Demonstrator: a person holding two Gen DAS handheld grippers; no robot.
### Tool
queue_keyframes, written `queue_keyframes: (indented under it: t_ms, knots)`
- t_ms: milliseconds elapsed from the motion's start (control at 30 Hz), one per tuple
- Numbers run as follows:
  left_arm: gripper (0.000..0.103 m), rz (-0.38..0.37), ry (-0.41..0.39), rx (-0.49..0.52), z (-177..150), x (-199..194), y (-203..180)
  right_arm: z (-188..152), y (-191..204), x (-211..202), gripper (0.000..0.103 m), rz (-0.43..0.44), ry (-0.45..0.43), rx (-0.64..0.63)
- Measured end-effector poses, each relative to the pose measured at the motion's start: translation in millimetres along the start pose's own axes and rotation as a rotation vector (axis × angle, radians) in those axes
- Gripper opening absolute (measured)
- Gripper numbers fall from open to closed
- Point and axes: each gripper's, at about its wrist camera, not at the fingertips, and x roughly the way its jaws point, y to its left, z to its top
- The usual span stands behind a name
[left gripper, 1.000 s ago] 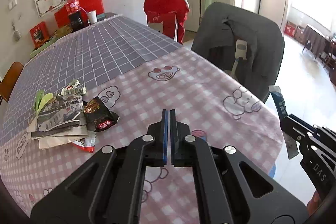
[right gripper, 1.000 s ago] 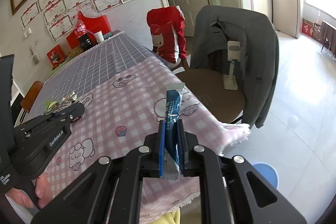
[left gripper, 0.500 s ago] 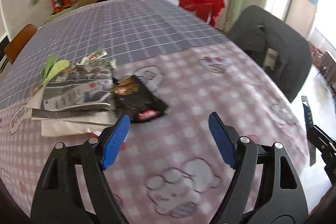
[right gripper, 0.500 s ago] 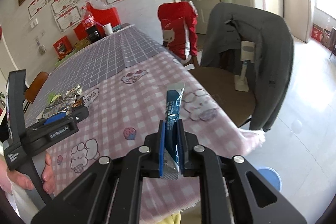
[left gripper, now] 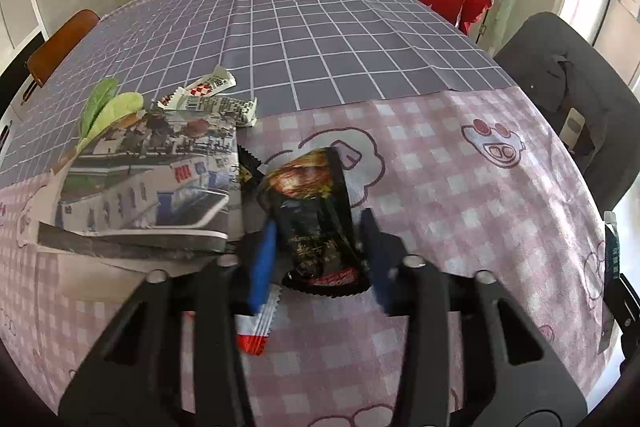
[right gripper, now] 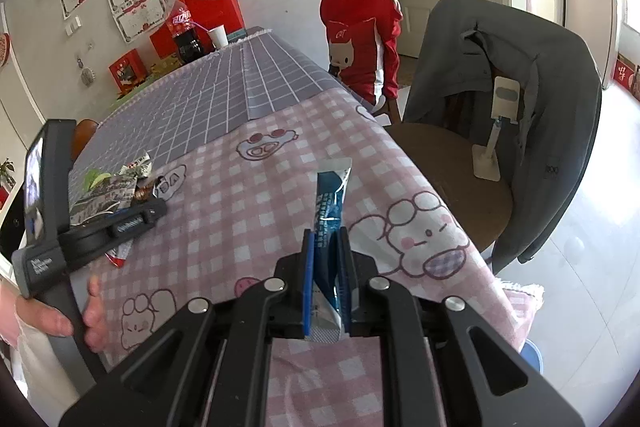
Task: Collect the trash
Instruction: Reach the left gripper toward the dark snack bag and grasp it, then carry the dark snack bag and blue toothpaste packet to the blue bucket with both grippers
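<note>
Now | left gripper (left gripper: 316,259) closing round black wrapper (left gripper: 310,215) | right gripper (right gripper: 326,279) grips blue sachet (right gripper: 330,203)

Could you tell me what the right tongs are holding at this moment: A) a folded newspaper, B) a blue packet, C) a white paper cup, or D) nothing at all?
B: the right tongs are clamped on a blue packet that sticks up between their blue pads, above the pink checked tablecloth.

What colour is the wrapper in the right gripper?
Blue wrapper with white ends, clearest in the right wrist view.
</note>
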Motion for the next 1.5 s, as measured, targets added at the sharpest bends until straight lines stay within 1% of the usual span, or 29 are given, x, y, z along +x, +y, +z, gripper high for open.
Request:
queue_keyframes:
  t_ms: [67,167,300,433,567,633,733,767,867,933,1000,1133,1200,1267,1433,1500]
  knots:
    - [0.025,0.01,-0.014,0.013,0,-3,-1,-2,-4,-2,0.011,-0.002,0.003,0.01]
    - [0.024,-0.041,-0.001,0.013,-3,-8,-2,-6,-10,-10,0.011,-0.011,-0.008,0.022]
    - [0.022,-0.05,-0.015,0.051,-15,-21,-16,-13,-18,-27,0.011,-0.029,-0.029,0.034]
    - [0.022,-0.097,-0.033,0.093,-27,-39,-37,-22,-31,-48,0.011,-0.059,-0.051,0.061]
    - [0.022,-0.161,-0.064,0.156,-40,-63,-67,-34,-47,-70,0.011,-0.095,-0.072,0.095]
    - [0.022,-0.2,-0.076,0.193,-47,-74,-85,-40,-59,-82,0.011,-0.118,-0.082,0.122]
    - [0.022,-0.239,-0.102,0.261,-61,-92,-114,-50,-75,-100,0.011,-0.154,-0.1,0.156]
    - [0.022,-0.267,-0.105,0.286,-67,-98,-126,-53,-81,-105,0.011,-0.167,-0.107,0.168]
    - [0.022,-0.329,-0.106,0.344,-82,-114,-155,-65,-102,-123,0.011,-0.211,-0.127,0.215]
    - [0.022,-0.355,-0.115,0.388,-93,-123,-176,-75,-119,-136,0.011,-0.249,-0.137,0.253]
    - [0.022,-0.402,-0.11,0.432,-104,-131,-196,-83,-132,-144,0.011,-0.277,-0.14,0.276]
    - [0.022,-0.457,-0.11,0.518,-126,-144,-234,-103,-165,-160,0.011,-0.343,-0.144,0.345]
    - [0.022,-0.492,-0.089,0.567,-139,-147,-257,-113,-181,-167,0.011,-0.379,-0.142,0.38]
    - [0.022,-0.516,-0.07,0.611,-151,-147,-278,-123,-194,-172,0.011,-0.389,-0.137,0.413]
    - [0.022,-0.551,-0.018,0.717,-182,-141,-324,-151,-231,-182,0.011,-0.43,-0.117,0.508]
    - [0.026,-0.564,0.007,0.754,-194,-136,-341,-161,-242,-185,0.011,-0.443,-0.11,0.545]
